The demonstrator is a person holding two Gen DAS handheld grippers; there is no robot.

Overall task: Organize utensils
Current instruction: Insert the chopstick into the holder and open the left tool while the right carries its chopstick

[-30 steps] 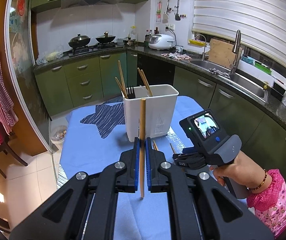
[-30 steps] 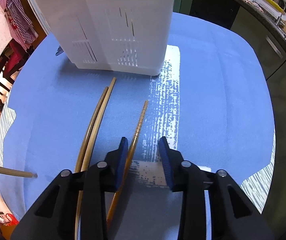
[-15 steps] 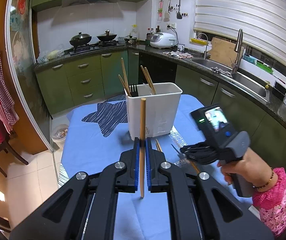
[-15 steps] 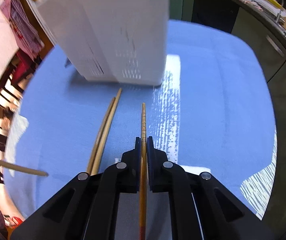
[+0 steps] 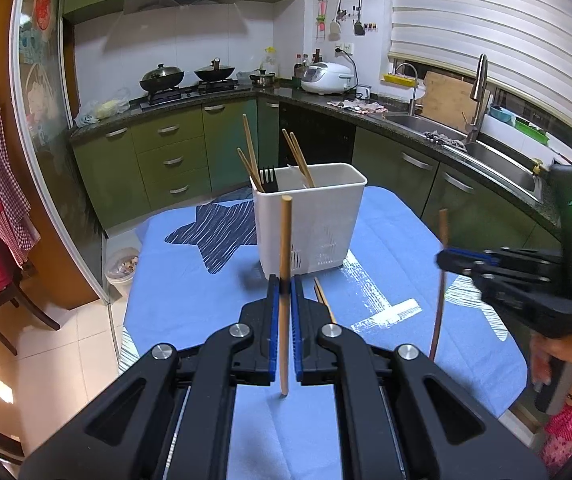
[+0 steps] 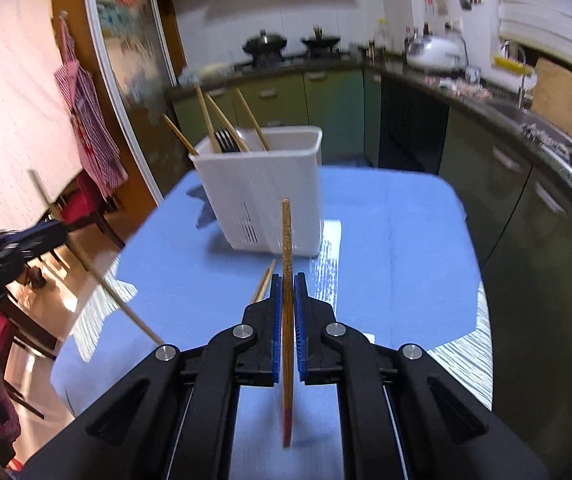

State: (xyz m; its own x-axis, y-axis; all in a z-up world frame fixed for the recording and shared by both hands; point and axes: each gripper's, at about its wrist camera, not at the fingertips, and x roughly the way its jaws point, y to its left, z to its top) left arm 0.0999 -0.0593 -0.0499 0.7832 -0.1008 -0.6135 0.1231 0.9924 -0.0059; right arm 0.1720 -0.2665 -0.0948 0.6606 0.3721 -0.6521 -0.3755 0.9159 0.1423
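Each gripper held one chopstick upright, above the near half of a table covered in blue cloth [image 5: 189, 280]. The left gripper [image 5: 282, 296] was clamped on a pale chopstick [image 5: 284, 248]; the right gripper [image 6: 288, 296] was clamped on a darker, ridged chopstick [image 6: 286, 240]. Both sticks stood near-vertical, crossing the jaws. The white utensil holder [image 5: 310, 220] stood straight ahead of both, nearer the table's far edge, already holding chopsticks and a fork [image 5: 268, 178]. Two more chopsticks [image 5: 322, 296] lay on the cloth just before it. Neither gripper looked clearly nearer the holder.
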